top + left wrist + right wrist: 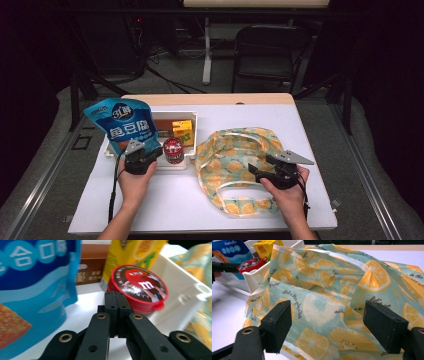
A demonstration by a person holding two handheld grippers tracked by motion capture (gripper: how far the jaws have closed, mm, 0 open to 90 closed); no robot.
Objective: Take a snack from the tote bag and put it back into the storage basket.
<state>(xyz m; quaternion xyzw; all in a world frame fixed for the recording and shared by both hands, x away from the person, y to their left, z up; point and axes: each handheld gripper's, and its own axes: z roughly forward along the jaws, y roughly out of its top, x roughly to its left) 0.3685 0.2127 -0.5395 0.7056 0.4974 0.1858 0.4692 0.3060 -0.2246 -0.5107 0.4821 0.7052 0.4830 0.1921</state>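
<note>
Behind blue pouch [125,125], brown box [163,126] half hidden, left gripper [116,296] closed empty, right gripper [327,327] open.

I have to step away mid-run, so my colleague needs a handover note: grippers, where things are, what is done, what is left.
Left gripper: shut, empty, in front of the red candy tin in the white bin.
Right gripper: open, jaws either side of the orange-print cloth bag, not gripping it.
Blue snack pouch, brown box and yellow carton also sit in the bin.
Done: nothing packed that I can see.
Left: probably hold the bag open and move the items in.
</note>
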